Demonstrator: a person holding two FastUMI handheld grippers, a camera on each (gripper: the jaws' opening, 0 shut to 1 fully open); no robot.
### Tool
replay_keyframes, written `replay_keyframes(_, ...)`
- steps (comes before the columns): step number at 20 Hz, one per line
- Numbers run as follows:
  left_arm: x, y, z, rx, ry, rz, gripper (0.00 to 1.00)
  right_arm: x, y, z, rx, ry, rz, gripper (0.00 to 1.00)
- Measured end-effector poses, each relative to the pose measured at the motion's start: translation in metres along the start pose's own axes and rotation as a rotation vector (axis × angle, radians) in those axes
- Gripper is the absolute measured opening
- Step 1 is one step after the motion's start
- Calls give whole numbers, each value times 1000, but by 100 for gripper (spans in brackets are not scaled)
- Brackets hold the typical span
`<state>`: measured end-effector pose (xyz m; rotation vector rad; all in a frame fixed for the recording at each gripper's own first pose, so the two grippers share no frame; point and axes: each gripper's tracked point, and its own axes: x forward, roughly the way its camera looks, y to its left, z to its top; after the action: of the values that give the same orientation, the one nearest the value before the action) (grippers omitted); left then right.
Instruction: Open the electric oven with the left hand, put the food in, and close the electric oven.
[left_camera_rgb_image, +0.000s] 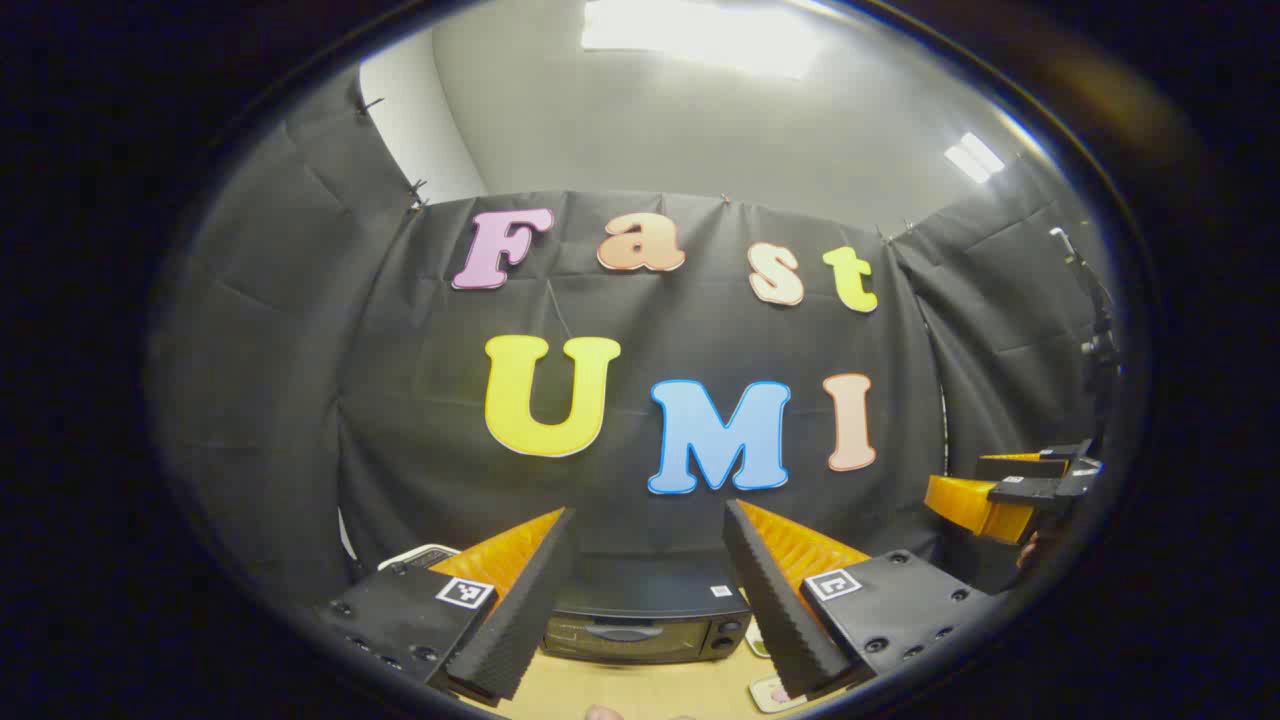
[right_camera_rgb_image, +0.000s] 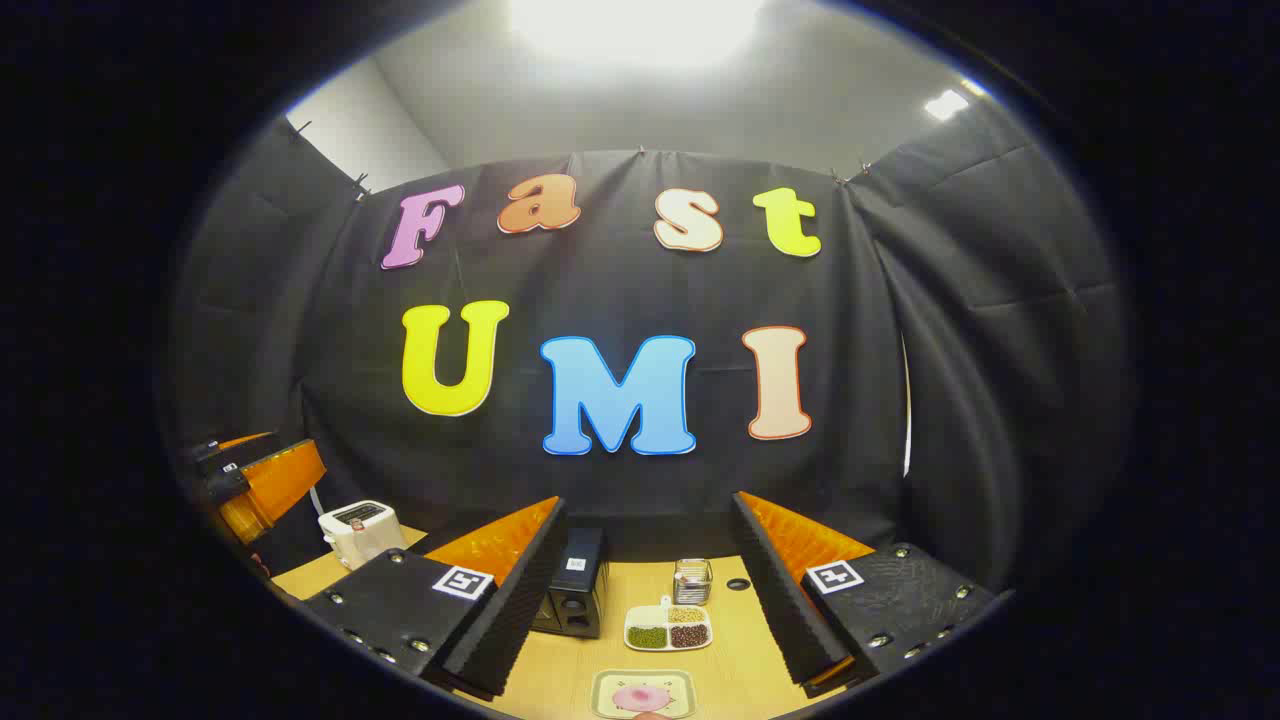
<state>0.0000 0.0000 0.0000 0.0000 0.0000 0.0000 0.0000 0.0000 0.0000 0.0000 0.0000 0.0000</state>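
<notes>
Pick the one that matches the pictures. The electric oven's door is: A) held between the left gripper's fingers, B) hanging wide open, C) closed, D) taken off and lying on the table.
C: in the left gripper view the electric oven sits on the table with its door flat against its front, while the left gripper is open, its fingers apart and short of the oven.

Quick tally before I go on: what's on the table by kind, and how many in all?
Electric oven: 1
Toaster: 1
Divided dish of beans: 1
Small plate with pink food: 1
Small clear container: 1
Total: 5 things on the table. Both hand-held grippers, left and right, are open and hold nothing.
</notes>
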Motion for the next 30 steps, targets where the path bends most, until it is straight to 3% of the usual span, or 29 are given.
replay_keyframes(5,6,-6,4,22,-19,-11,97,0,-6,-2,23,-4,-6,98)
replay_keyframes(20,22,-5,-3,20,-26,-23,100,14,-5,-3,33,-23,13,98)
replay_keyframes(24,42,-7,-23,27,23,-66,97,16,-8,-11,51,-4,2,98)
replay_keyframes(26,51,-5,-41,18,61,-70,100,18,-11,-16,50,8,-7,98)
replay_keyframes(28,62,0,-59,29,92,-70,91,17,-13,-21,46,18,-15,98)
replay_keyframes(30,73,1,-81,34,140,-76,95,17,-14,-27,40,28,-20,98)
